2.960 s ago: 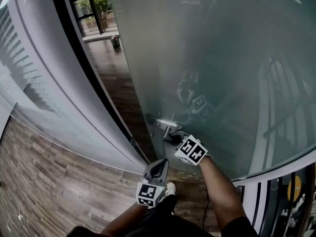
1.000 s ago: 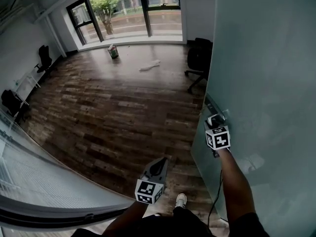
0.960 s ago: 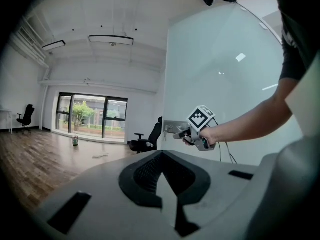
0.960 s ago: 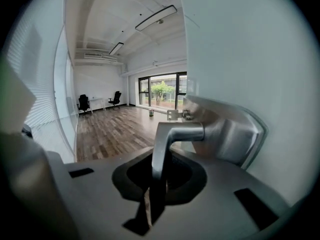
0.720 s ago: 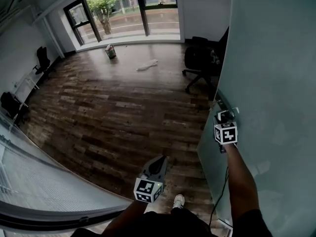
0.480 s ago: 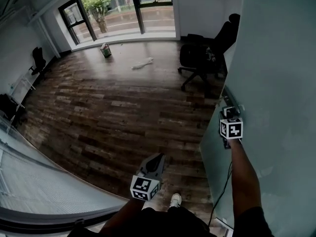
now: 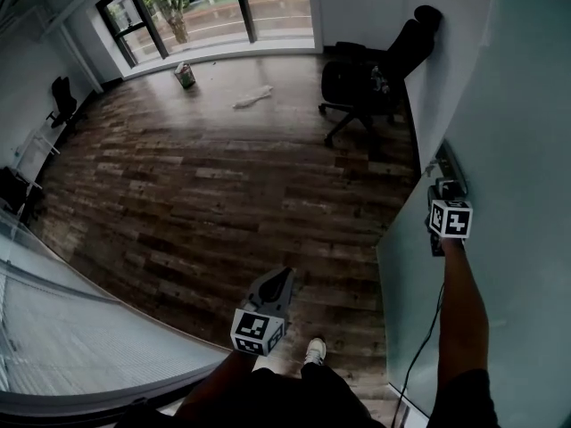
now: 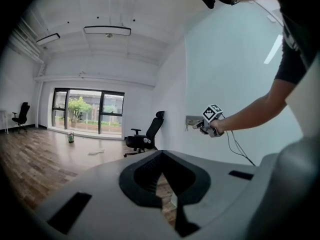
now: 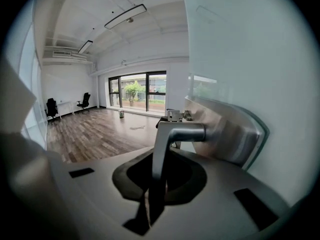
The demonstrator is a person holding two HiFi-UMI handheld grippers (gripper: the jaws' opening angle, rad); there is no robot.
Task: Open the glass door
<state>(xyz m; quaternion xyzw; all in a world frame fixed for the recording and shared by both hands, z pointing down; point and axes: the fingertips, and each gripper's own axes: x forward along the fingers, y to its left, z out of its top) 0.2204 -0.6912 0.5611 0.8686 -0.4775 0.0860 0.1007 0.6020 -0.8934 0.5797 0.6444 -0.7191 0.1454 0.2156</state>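
Note:
The frosted glass door (image 7: 522, 141) stands swung open at the right of the head view. Its metal lever handle (image 7: 443, 171) runs down between the jaws of my right gripper (image 7: 445, 191), which is shut on it. In the right gripper view the handle (image 9: 172, 133) bends down from its steel plate (image 9: 235, 134) into the right gripper (image 9: 152, 196). My left gripper (image 7: 284, 280) hangs low in the doorway, shut and holding nothing, well to the left of the door. The left gripper (image 8: 173, 203) looks into the room, with the right gripper (image 8: 200, 125) at the door ahead.
Beyond the doorway lies a wood-floored room with a black office chair (image 7: 361, 78) by the wall. A can (image 7: 185, 75) and a white cloth (image 7: 252, 96) lie near the windows (image 7: 214, 3). A curved glass wall (image 7: 71, 337) runs at lower left.
The door has swung further open toward the right, carried by my right gripper on the handle. More of the room and the office chair now show. My left gripper has shifted slightly.

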